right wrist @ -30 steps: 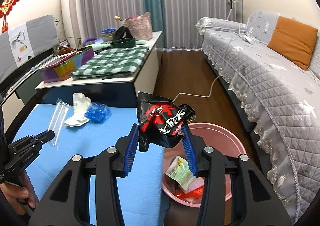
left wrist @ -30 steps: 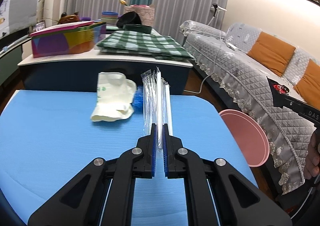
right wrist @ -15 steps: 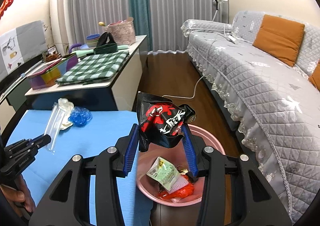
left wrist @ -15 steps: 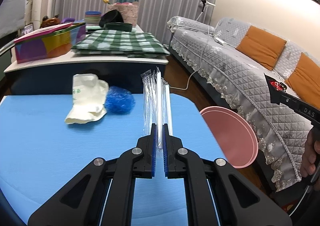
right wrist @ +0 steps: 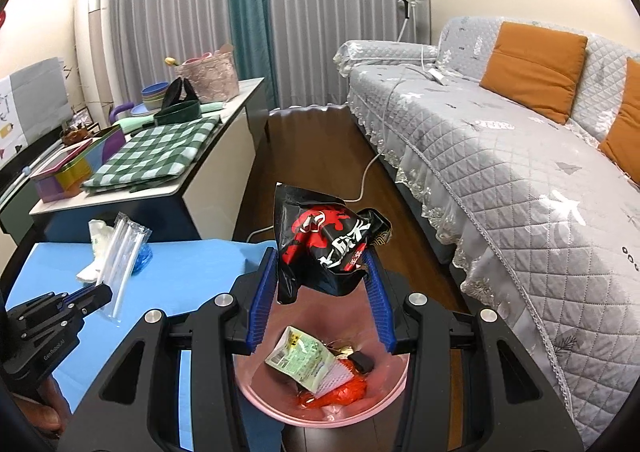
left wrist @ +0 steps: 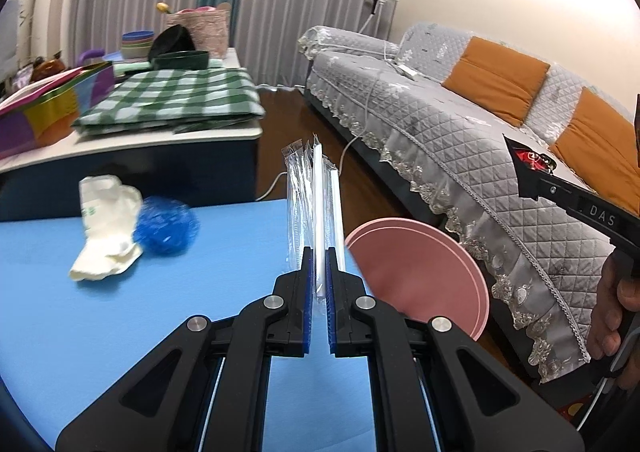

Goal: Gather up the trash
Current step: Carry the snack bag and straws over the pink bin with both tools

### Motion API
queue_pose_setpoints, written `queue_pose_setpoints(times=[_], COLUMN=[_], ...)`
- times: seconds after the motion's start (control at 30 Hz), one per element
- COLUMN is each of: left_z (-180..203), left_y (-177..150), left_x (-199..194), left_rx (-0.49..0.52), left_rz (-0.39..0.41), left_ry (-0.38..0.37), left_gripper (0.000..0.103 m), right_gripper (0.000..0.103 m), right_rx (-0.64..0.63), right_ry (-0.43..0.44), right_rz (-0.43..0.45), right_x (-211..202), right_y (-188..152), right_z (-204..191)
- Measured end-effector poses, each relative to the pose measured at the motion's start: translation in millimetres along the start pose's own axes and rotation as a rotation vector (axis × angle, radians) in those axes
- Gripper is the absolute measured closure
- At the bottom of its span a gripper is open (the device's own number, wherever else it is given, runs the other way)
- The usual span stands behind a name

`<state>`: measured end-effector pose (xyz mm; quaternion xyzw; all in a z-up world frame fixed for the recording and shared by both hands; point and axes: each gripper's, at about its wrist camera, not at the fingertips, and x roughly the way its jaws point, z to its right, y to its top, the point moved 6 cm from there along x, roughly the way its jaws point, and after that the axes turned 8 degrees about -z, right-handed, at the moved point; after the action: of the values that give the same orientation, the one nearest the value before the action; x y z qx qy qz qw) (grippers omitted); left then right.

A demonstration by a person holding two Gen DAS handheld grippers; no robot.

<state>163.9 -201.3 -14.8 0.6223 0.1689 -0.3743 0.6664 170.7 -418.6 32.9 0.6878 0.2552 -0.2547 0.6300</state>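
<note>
Right gripper [right wrist: 322,292] pinches a light, crinkly snack bag [right wrist: 328,248] above the pink bin [right wrist: 320,418]; left gripper [left wrist: 319,284] clamps flimsy straw wrappers [left wrist: 314,204] (slippery film, gripped low).

Each camera sits just behind its own tool, looking forward and a little downward. The left view faces across the blue surface [left wrist: 100,332]; the right view looks into the pink bin [right wrist: 256,396]. Both share the sofa [left wrist: 460,140] and side cabinet [right wrist: 216,180].
</note>
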Motion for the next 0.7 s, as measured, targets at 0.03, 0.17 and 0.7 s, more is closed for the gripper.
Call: queue_pose_setpoints(times=[0.03, 0.17, 0.7], left_z=[4.6, 17.6, 65.8], left_y=[3.1, 10.9, 16.6], left_x=[4.3, 16.7, 77.4], left_rx=[0.005, 0.018, 0.067], left_rz=[-0.001, -0.004, -0.059], left_ry=[-0.005, -0.020, -0.074], left_gripper=[0.097, 0.097, 0.098], right_gripper=[0.059, 0.059, 0.059], right_rx=[0.006, 0.007, 0.056], right_ry=[0.001, -0.012, -0.043], right_rz=[-0.002, -0.006, -0.026], right_x=[1.7, 7.7, 29.6], right_y=[0.4, 1.7, 3.2], right_z=[2.3, 8.1, 34.0])
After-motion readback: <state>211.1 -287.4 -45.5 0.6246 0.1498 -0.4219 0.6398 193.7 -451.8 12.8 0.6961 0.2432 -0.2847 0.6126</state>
